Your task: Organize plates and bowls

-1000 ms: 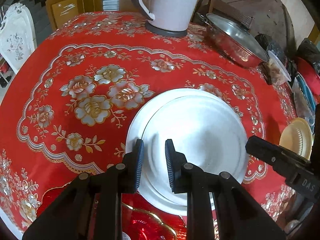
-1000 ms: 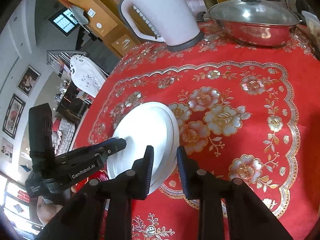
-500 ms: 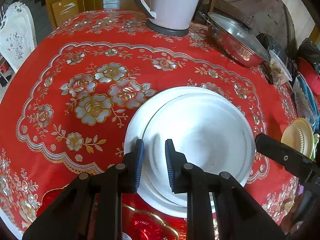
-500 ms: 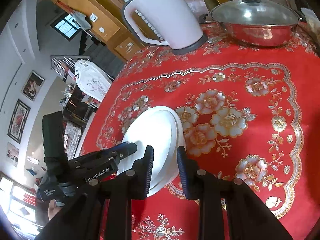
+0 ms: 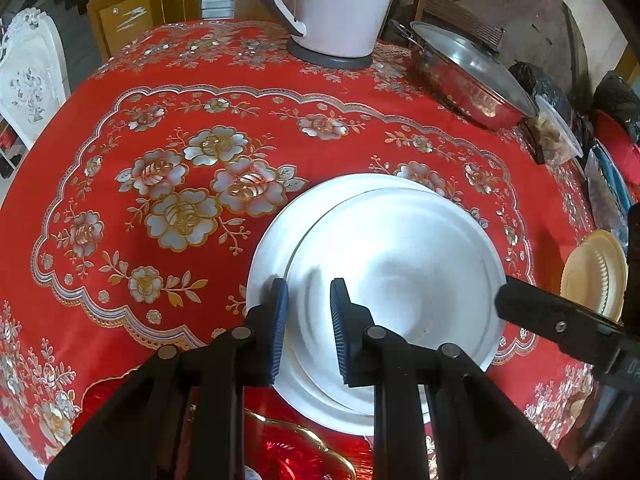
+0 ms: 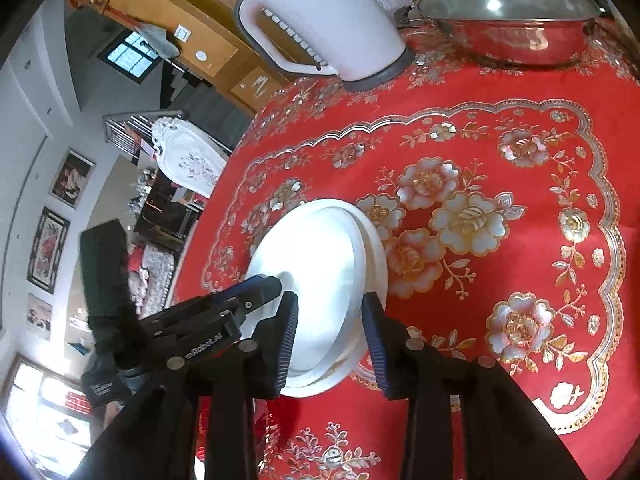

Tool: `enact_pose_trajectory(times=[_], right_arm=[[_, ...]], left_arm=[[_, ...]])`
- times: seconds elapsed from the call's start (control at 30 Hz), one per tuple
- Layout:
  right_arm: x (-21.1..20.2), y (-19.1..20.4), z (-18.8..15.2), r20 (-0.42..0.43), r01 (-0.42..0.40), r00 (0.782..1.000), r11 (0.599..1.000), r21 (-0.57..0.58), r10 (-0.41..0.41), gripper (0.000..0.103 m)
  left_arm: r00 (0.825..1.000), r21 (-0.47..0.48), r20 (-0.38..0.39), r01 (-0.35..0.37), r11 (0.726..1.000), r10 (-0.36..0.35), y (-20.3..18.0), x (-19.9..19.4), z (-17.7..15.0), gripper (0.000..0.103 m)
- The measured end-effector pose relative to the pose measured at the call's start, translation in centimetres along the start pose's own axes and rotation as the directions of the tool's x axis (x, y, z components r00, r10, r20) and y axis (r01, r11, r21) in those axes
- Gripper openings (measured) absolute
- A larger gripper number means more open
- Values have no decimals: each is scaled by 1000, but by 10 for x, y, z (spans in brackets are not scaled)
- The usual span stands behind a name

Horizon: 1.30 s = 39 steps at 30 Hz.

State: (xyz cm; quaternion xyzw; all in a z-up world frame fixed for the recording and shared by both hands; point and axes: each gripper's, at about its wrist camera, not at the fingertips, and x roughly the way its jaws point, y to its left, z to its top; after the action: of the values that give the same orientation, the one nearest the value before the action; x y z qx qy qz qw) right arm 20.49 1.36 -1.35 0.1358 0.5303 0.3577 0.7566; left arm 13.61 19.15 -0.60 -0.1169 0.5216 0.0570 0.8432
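Right tool (image 6: 330, 342) opened wider, plates (image 5: 392, 264) unmoved

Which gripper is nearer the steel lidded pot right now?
Right gripper. It works the plate stack's edge on the lidded pot's side; the left gripper sits on the stack's opposite edge.

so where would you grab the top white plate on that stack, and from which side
By its thin rim, probably on the near edge. The top plate sits off-centre on the lower plate, so its rim overhangs there and a finger can slip under. The left gripper already straddles that edge with its jaws apart; the right gripper does likewise at the other side.
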Motion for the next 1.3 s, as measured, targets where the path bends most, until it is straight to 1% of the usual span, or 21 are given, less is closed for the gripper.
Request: enact_pose_trajectory(times=[0.1,0.2,0.23,0.3,0.33,0.37,0.4,0.47,0.57,0.6,0.7,0.77,0.87,0.97,1.0,1.07,1.1,1.17,1.3], right_arm=[[10,2,0,-10,32,999,999,-15,-33,32],[10,4,-1,15,50,999,998,-32,-49,30],[10,5,-2,18,52,999,998,-40,-52,25],[9,2,-3,24,43,999,998,-38,-42,22],[9,-1,-4,23,32,999,999,-34,-31,19],[7,-6,-5,29,13,1000,1000,-19,-12,18],[7,-10,-4,25,-1,1000,1000,-7,1,17],[7,-18,-5,26,-34,999,999,23,33,17],[4,-18,-6,31,-42,999,999,17,41,17],[2,-17,-7,37,-48,998,999,15,48,15],[-2,-14,-6,38,-31,999,1000,-4,31,13],[1,-14,-6,26,6,1000,1000,-8,-6,11],[4,-14,-6,1,-29,1000,999,-16,29,12],[3,-9,-6,13,14,1000,999,-40,-14,11],[3,-7,-6,20,43,999,998,-52,-42,11],[3,-4,-7,32,76,997,994,-77,-74,10],[2,-4,-7,35,79,996,994,-78,-76,10],[1,-5,-8,37,71,997,994,-79,-69,10],[-9,-13,-8,51,22,999,998,-51,-19,10]], left_arm=[[1000,3,3,2,1000,-2,-1,-1,0,19],[1000,-5,2,1,1000,-1,0,-1,0,19],[1000,-7,1,4,1000,-4,1,-2,0,19],[1000,-19,-1,14,1000,-14,4,-3,1,19],[999,-34,7,34,999,-33,6,-6,1,19],[999,-40,16,40,998,-39,8,-9,1,19],[999,-42,30,33,999,-31,8,-13,2,19],[999,-39,38,32,999,-31,8,-17,3,19],[999,-28,36,25,999,-24,5,-19,3,19],[999,-24,37,22,999,-21,3,-19,3,19],[999,-34,36,33,999,-32,5,-20,3,19],[999,-31,36,25,999,-24,4,-20,3,19],[999,-40,28,39,998,-38,5,-19,3,19],[999,-29,35,28,999,-27,4,-20,2,19],[999,-26,31,28,999,-27,3,-19,2,19],[999,-27,28,43,999,-42,4,-19,2,19],[999,-25,29,44,999,-43,4,-19,2,19],[999,-20,37,36,999,-36,3,-21,2,19],[998,-30,40,42,999,-41,6,-23,2,19]])
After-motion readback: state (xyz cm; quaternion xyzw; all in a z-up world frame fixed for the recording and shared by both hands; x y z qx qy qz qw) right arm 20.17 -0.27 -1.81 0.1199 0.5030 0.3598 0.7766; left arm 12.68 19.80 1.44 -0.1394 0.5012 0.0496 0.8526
